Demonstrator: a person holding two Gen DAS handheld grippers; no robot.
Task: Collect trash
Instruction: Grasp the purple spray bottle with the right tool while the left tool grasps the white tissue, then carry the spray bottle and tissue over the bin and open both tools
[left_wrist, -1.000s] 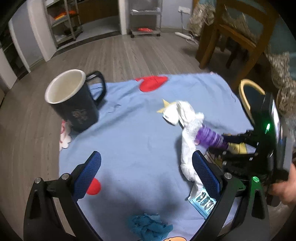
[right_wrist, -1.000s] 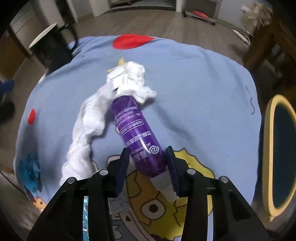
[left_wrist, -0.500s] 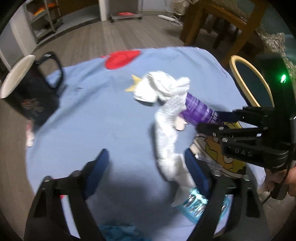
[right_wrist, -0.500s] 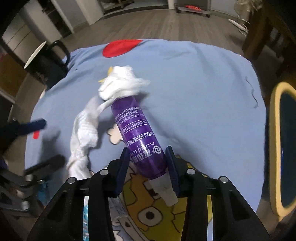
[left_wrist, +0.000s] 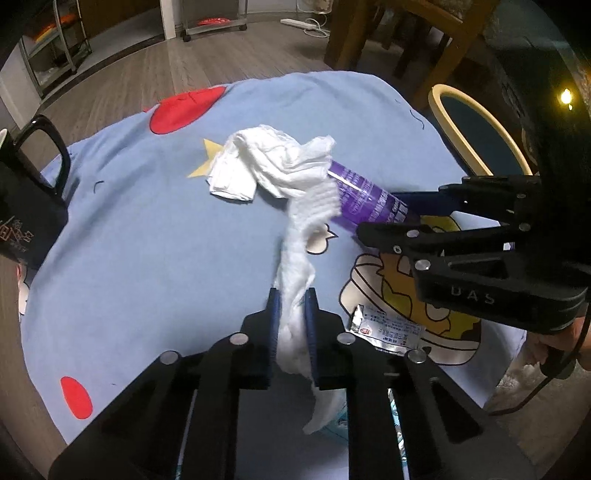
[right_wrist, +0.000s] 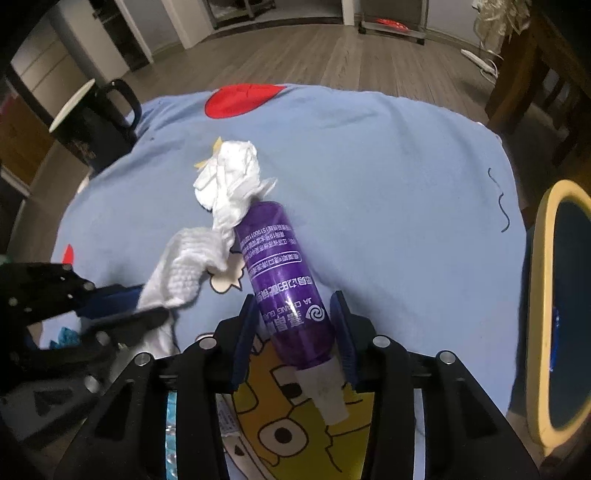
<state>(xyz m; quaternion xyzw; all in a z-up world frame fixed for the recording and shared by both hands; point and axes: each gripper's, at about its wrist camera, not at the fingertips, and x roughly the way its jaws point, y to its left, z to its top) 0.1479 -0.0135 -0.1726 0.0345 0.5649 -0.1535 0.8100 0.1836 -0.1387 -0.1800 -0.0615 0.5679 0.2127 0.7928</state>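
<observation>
Both sets of jaws are clamped: my left gripper (left_wrist: 291, 317) pinches the tail of the long white crumpled paper towel (left_wrist: 280, 173), and my right gripper (right_wrist: 295, 328) squeezes the purple plastic bottle (right_wrist: 280, 266) near its white neck, the bottle lying on its side. Most of the towel's bunched end rests on the pale blue cartoon-print tablecloth (left_wrist: 147, 229), draped against the bottle's far end, so the two pieces of trash touch each other. To lift the towel cleanly, I judge I should draw it up and away from the bottle slowly, or the drag may roll the bottle in its grip. Just beside my left fingers lies a small silver printed wrapper (left_wrist: 388, 328), likely next. Off to the right sits a yellow-rimmed dark bin (right_wrist: 561, 369), and at the left cloth edge stands a black ceramic mug (right_wrist: 92, 129).
</observation>
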